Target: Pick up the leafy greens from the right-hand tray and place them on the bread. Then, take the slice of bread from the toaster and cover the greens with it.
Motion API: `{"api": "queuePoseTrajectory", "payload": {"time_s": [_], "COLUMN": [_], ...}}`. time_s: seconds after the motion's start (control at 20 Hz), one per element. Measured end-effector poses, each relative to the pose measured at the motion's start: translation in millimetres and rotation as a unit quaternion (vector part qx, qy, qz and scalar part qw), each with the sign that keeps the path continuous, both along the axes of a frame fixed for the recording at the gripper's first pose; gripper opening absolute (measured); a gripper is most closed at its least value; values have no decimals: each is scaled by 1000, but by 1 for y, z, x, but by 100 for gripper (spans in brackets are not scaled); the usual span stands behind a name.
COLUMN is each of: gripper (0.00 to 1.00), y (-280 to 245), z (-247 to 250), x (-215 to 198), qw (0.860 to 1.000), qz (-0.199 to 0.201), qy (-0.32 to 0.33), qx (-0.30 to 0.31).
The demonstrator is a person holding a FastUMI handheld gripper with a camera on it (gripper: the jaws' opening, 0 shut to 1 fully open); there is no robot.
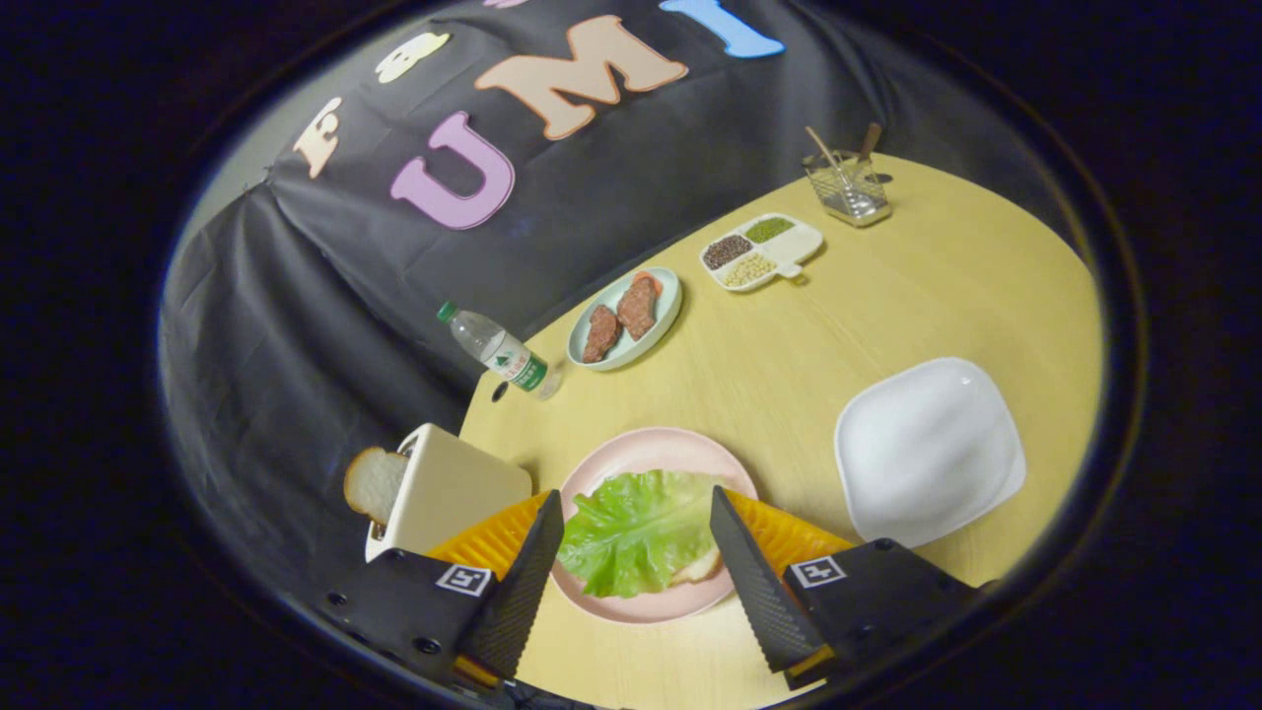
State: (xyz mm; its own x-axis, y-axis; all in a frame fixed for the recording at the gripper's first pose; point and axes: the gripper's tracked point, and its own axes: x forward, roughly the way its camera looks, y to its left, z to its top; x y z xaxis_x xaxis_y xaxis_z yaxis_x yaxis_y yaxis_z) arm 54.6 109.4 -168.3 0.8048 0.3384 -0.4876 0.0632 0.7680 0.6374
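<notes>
Green leafy greens [639,531] are seen lying on the bread [698,567], which rests on a pink plate [651,454] between the spread fingers of the gripper [636,542]; nothing is held. Another slice of bread [375,483] is seen sticking out of the toaster [454,488], beside the left finger. A white tray [927,449] is seen beyond the right finger.

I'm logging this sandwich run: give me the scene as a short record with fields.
gripper: open, fingers either side of the greens, not touching
greens: lettuce leaf lying on bread on the pink plate
toaster: beside the pink plate, bread slice sticking out of it
white tray: bare, on the plate's other side
beyond: meat plate, water bottle, divided dish
</notes>
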Motion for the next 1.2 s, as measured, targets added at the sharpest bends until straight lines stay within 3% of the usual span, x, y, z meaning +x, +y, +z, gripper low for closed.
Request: {"api": "queuePoseTrajectory", "payload": {"time_s": [0.45, 0.95, 1.2], "gripper": [94, 94, 94], "y": [42, 209, 264], "z": [85, 185, 168], "x": [-15, 7, 7], "qw": [987, 961, 968], "qz": [37, 117, 125], "qy": [-60, -141, -69], "qx": [-147, -207, -208]}}
